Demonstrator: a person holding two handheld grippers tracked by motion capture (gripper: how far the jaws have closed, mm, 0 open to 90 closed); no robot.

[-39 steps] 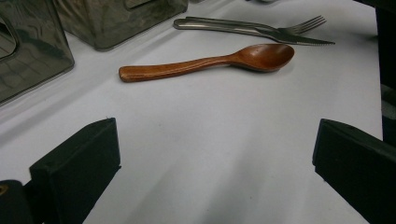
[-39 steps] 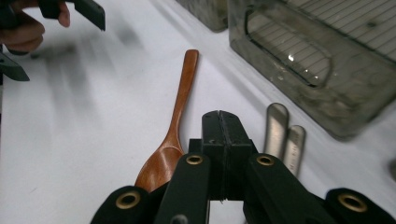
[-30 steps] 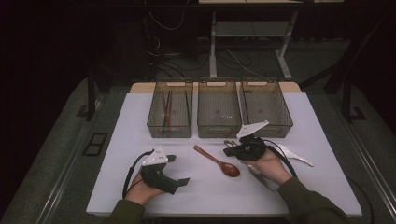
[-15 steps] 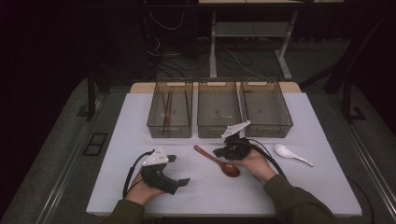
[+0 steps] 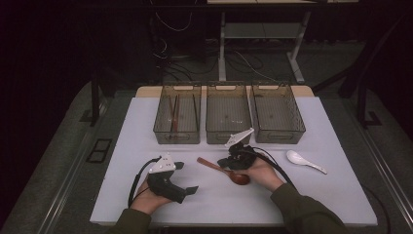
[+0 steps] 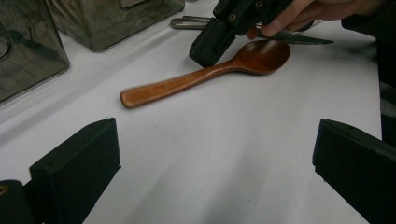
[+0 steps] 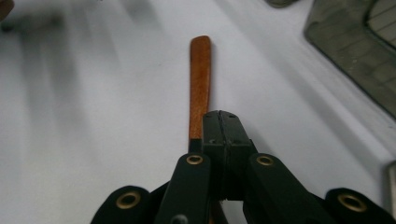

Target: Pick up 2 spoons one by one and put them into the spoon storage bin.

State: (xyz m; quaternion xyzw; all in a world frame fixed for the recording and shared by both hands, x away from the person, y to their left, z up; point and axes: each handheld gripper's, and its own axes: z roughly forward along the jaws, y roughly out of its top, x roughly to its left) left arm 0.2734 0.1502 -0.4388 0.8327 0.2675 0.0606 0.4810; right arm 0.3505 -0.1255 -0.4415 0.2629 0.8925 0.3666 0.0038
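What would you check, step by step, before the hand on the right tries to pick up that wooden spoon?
1. Right gripper jaws apart to take the handle: not ok, they are shut.
2. Brown wooden spoon lying flat on the white table: ok.
3. Right gripper over the spoon's handle: ok; touching it, cannot tell.
4. Left gripper out of the way: ok, open, spoon well ahead of it.
5. Metal knife beside the spoon's bowl, apart from it: cannot tell.
6. Middle clear plastic bin free: ok.

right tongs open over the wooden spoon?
No: in the right gripper view the right tongs are shut, jaws pressed together with nothing between them, right above the wooden spoon handle.
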